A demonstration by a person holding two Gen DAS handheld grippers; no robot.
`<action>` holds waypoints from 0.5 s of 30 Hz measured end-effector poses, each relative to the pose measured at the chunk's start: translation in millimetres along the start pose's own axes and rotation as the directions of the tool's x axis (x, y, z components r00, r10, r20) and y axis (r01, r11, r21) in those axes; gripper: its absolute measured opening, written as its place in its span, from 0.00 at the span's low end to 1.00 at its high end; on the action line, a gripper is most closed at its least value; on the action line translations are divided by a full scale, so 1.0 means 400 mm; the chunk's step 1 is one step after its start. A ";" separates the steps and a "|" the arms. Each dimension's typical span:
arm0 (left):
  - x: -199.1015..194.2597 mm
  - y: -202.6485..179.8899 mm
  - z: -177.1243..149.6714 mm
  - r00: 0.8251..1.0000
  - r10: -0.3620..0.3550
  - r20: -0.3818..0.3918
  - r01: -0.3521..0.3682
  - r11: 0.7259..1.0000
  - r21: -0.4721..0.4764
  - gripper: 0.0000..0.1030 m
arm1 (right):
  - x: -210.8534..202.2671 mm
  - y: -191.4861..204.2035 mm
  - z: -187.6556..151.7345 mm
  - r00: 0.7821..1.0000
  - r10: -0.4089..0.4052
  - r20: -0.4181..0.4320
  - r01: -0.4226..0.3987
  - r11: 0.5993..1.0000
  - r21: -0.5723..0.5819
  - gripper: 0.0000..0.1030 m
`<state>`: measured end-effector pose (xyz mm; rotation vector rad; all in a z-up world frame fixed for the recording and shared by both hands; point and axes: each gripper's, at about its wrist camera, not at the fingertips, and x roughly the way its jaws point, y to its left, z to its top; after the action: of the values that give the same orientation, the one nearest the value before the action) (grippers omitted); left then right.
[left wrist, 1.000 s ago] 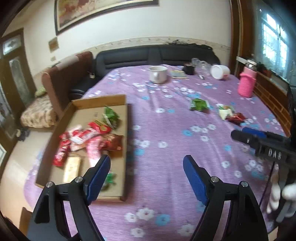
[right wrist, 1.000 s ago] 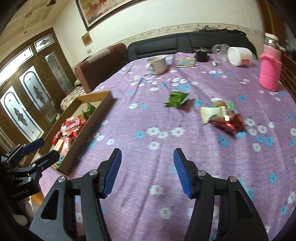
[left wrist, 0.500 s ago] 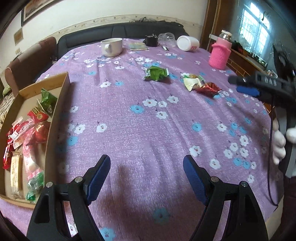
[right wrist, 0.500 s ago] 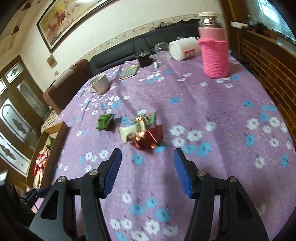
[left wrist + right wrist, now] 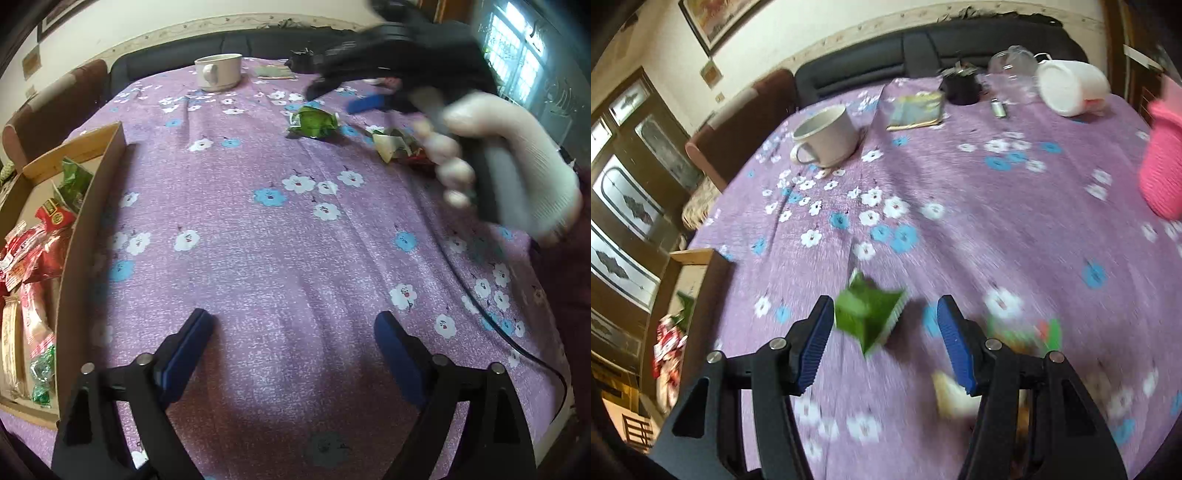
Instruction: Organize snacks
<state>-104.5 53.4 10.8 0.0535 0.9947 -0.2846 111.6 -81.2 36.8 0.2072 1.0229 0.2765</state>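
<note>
Left wrist view: the cardboard tray (image 5: 92, 206) holds red and green snack packets (image 5: 37, 254). The left gripper (image 5: 291, 343) is spreading, empty. The right gripper (image 5: 882, 332) is closing around the green packet (image 5: 868, 317), pads not yet pressing.

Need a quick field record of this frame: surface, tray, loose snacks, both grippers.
surface: table under purple floral cloth
tray: cardboard box at left edge, holds red and green snack packs
loose snacks: green packet; small pile of wrappers beside it
left gripper: jaws opening, nothing between them, over bare cloth
right gripper: jaws closing, green packet between them, pads not yet pressing
other: white mug, pink knitted sleeve
</note>
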 end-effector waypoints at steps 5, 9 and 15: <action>0.008 -0.005 0.003 0.999 -0.035 -0.013 0.035 0.999 0.013 0.99 | 0.038 0.037 0.016 0.999 -0.005 -0.047 0.001 0.997 -0.076 0.36; 0.007 -0.005 0.003 0.999 -0.041 -0.012 0.041 0.999 0.009 0.99 | 0.025 0.056 -0.026 0.989 0.078 -0.125 -0.093 0.989 -0.119 0.25; 0.005 -0.005 0.003 0.999 -0.046 -0.014 0.046 0.999 0.012 0.99 | -0.046 0.070 -0.115 0.926 0.298 -0.233 -0.334 0.933 -0.136 0.25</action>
<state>-102.9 50.8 9.9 0.0444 1.0084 -0.3328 59.4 -58.7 36.8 0.1876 1.1664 0.6929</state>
